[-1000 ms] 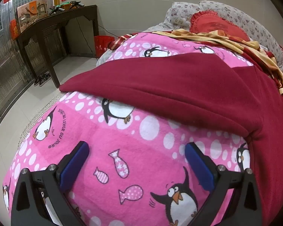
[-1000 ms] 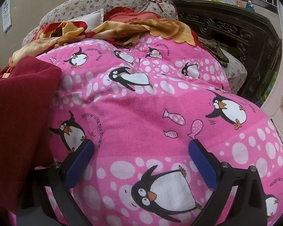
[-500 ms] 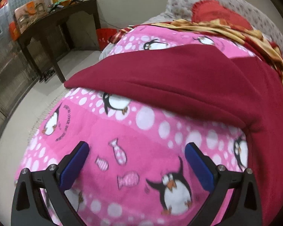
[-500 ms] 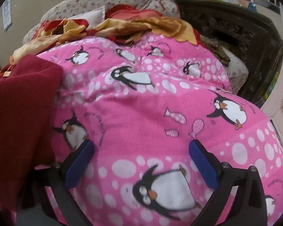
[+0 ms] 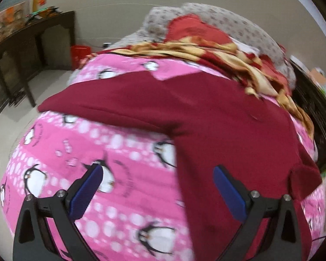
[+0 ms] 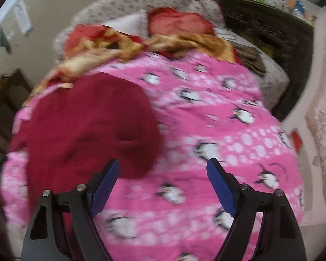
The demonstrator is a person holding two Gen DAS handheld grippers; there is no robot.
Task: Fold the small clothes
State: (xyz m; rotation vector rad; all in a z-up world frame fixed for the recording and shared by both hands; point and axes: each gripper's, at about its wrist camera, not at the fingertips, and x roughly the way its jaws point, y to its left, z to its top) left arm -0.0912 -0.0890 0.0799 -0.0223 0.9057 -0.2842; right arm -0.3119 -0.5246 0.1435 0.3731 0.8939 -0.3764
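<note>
Maroon cloth filled the middle and right of the left wrist view: the small garment (image 5: 206, 117) lay spread on a pink penguin-print blanket (image 5: 110, 152), one straight edge running from centre left toward the middle, its lower part dropping to the bottom right. The left gripper (image 5: 156, 180) stood wide apart and held nothing, its right blue pad over the garment, its left over the blanket. Only this view showed a dark side table (image 5: 30, 37) at upper left and a red bin (image 5: 80, 52) by the wall. In the right wrist view the garment (image 6: 87, 124) sat at centre left as a rounded, blurred mass. The right gripper (image 6: 163, 174) was also wide and empty, its left pad at the garment's lower edge. A dark carved cabinet (image 6: 271, 32) showed at upper right; a red-and-gold cloth (image 6: 123, 43) lay above the blanket.
</note>
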